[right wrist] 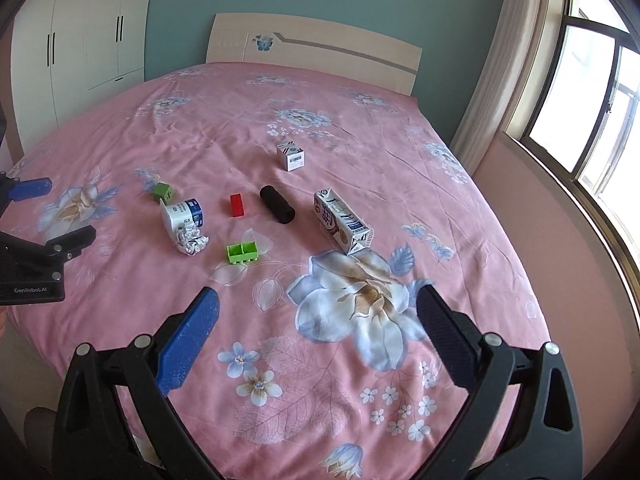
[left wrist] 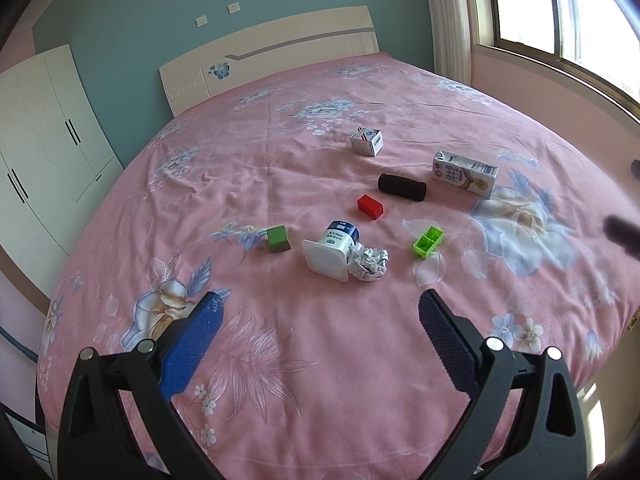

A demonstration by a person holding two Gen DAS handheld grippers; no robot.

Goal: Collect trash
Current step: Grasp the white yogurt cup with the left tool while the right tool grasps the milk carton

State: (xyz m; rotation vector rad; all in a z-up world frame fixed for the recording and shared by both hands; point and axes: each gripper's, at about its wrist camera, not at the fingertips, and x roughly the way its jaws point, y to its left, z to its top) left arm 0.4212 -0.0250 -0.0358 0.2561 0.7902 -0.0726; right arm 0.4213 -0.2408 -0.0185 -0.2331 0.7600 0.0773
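Across the middle of both frames spreads a pink floral bed (left wrist: 320, 360), with a scatter of small things lying near its centre. Lower centre in the left wrist view, the left hand-held gripper (left wrist: 320, 316) hovers above the cover with its jaws spread wide and nothing between them; the right hand-held gripper (right wrist: 318, 312) does the same in its own view, also empty. Just above the left one lies a white yogurt cup (left wrist: 330, 254) tipped on its side, touching a crumpled paper ball (left wrist: 368, 266) to its right. Further right and higher rests a milk carton (left wrist: 466, 174) on its side, and above centre stands a small white box (left wrist: 367, 142). These four look like the trash. Among them sit a green block (left wrist: 278, 239), a red block (left wrist: 370, 207), a light green brick (left wrist: 427, 242) and a black roll (left wrist: 402, 187), which seem to be toys or keepsakes and should probably stay. No bin shows in either view. The paper ball looks the likely first pick for the left side: come down straight over it, jaws either side, clear of the cup, and close gently, since the soft cover will give. The carton suits the right side, gripped across its narrow width.
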